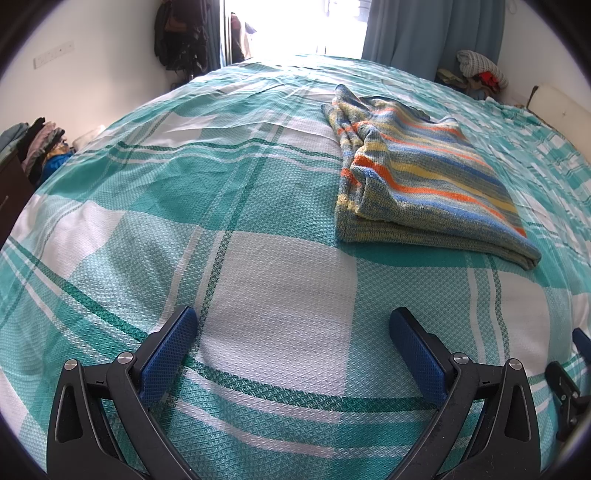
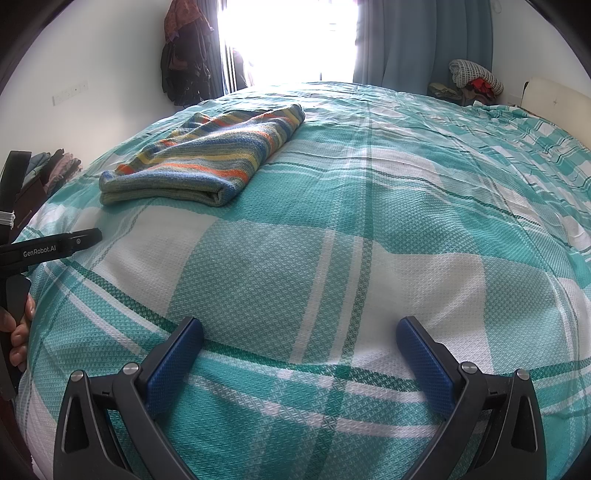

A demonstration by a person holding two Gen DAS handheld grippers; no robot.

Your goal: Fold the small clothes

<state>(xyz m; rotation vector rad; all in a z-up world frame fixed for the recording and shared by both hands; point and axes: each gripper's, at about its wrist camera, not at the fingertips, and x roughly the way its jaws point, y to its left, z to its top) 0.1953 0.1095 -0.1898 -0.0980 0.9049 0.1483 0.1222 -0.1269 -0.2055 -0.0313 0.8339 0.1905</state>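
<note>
Checked bedspread (image 1: 258,280) lies bare around folded striped garment (image 1: 424,177); both grippers' jaws spread.

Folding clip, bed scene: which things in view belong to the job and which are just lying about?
Job:
striped garment, folded on the bedspread
left gripper, open
right gripper, open

Lying about:
clothes pile in the far corner
hanging clothes on the wall
curtain

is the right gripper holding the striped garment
No, the right gripper is open over bare bedspread, while the striped garment lies folded farther up the bed, apart from it.
</note>
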